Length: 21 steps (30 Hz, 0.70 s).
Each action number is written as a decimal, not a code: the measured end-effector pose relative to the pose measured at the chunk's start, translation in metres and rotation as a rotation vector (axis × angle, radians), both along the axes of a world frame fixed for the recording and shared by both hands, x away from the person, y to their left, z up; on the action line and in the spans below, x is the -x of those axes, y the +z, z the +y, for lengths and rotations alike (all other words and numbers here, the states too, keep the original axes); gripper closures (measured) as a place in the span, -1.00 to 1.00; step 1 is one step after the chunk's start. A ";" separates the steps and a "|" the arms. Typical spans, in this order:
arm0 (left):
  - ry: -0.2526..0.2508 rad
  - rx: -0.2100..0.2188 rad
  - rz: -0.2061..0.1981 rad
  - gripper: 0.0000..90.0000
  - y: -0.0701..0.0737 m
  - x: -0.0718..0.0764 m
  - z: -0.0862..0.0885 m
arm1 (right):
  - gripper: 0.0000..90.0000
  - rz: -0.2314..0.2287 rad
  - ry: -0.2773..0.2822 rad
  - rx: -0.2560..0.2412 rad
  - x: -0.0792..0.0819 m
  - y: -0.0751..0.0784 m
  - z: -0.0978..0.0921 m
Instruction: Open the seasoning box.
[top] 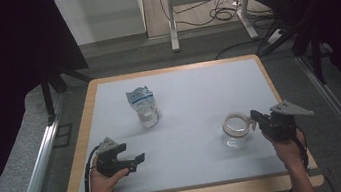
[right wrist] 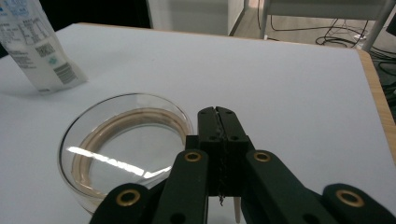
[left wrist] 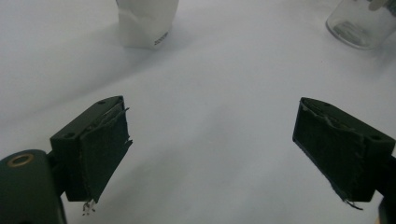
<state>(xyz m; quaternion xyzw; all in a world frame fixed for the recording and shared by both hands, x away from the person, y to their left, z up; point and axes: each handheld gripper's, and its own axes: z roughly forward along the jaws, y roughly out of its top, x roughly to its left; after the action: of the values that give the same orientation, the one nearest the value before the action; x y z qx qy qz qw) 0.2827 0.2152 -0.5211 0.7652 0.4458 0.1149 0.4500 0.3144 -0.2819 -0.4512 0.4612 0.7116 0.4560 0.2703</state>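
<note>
Right gripper view had its two black jaws pressed flat together at the lower middle of the frame, the right gripper (right wrist: 218, 112) sitting at the near rim of a clear glass jar (right wrist: 123, 154). A thin pale tab showed below the shut jaws (whether they pinched it could not be made out). In the high view the right gripper (top: 253, 116) touched the jar (top: 235, 130) at right of centre. The jar looked rigid, smooth and breakable, with a tan ring inside its mouth; a hold on its rim seemed likely to slip, so a wide grasp across the body, or a steadying push at the side, seemed the safer place.

Farther out, the left gripper (top: 138, 159) rested low at the lower left, its jaws spread wide with nothing between them (left wrist: 205, 149). A white pouch (top: 143, 108) stood upright above it, upper left of centre on the white table (top: 197, 87). It looked soft, light and crushable, best taken by its crumpled top.
</note>
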 end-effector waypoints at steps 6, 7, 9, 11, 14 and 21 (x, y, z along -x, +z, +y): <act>-0.002 -0.005 -0.011 -0.70 0.000 0.002 -0.004 | 1.00 -0.001 -0.006 -0.010 0.000 -0.001 -0.004; -0.004 -0.005 -0.015 -0.69 0.000 0.002 -0.004 | 1.00 -0.004 -0.006 -0.006 0.001 -0.001 -0.003; -0.004 -0.002 -0.017 -0.67 0.000 0.002 -0.004 | 1.00 -0.006 -0.006 -0.002 0.001 -0.001 -0.003; -0.004 0.003 -0.025 -0.58 0.001 0.002 -0.005 | 1.00 -0.011 -0.011 -0.002 0.001 -0.001 -0.003; -0.010 0.010 -0.039 -0.47 0.003 0.002 -0.007 | 1.00 -0.011 -0.011 -0.006 0.002 -0.002 -0.003; -0.048 0.010 -0.061 -0.24 0.011 0.002 -0.016 | 1.00 -0.015 -0.012 -0.008 0.003 -0.002 -0.003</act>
<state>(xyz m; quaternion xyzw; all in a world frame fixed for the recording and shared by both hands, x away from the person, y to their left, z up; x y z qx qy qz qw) 0.2805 0.1996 -0.5104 0.7694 0.4141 0.1253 0.4699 0.3114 -0.2854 -0.4535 0.4630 0.7050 0.4606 0.2766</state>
